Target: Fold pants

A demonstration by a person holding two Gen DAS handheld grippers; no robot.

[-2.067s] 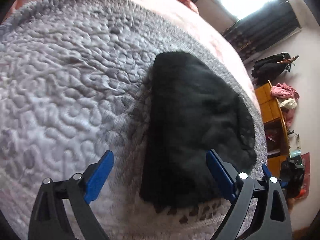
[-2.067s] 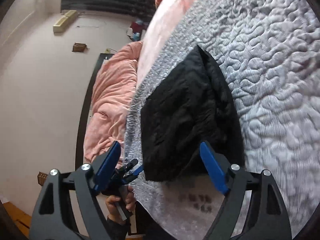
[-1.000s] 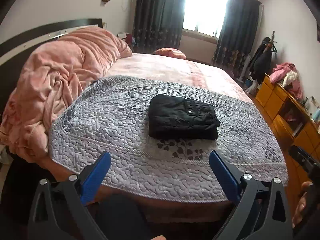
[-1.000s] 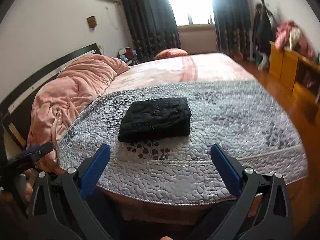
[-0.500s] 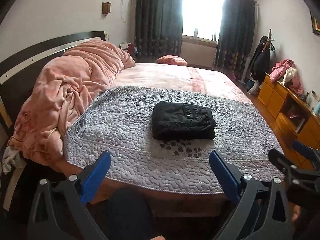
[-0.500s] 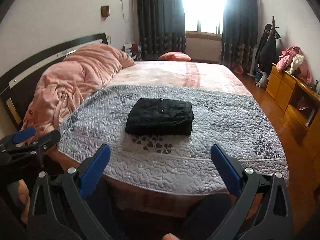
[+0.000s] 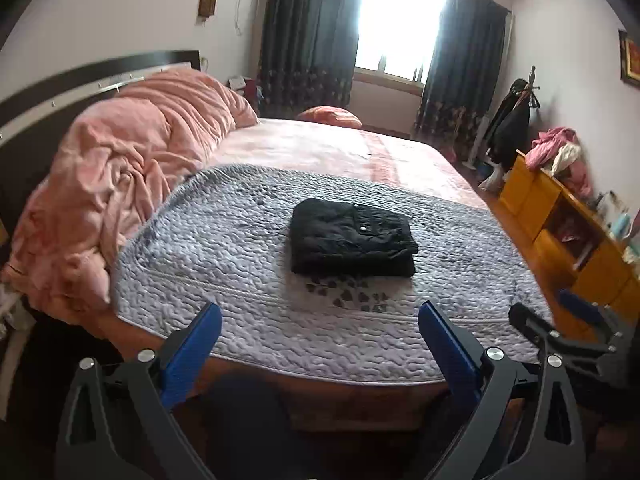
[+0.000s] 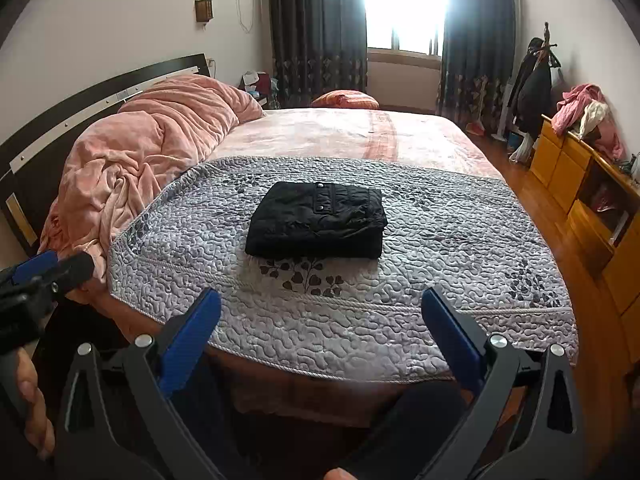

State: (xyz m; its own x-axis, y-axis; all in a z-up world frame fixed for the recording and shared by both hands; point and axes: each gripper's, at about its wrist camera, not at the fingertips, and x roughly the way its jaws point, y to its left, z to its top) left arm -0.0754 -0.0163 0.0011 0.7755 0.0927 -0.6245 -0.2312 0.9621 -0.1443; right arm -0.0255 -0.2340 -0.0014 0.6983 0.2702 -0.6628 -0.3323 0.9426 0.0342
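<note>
Left wrist view, wide now across the whole room: pulled right back from the close-up of two seconds ago, left gripper [image 7: 320,340] hanging off the near edge of the bed with blue fingers [image 7: 191,350] spread wide and empty, black pants [image 7: 352,238] sitting as a compact folded bundle mid-way across the grey quilt [image 7: 224,240], well apart from both tools. Same story from the right wrist: right gripper [image 8: 320,338] backed off too, fingers splayed, nothing held, pink duvet [image 8: 132,160] heaped far left. Looks like folding finished and hands clear, nothing obviously left to do.
</note>
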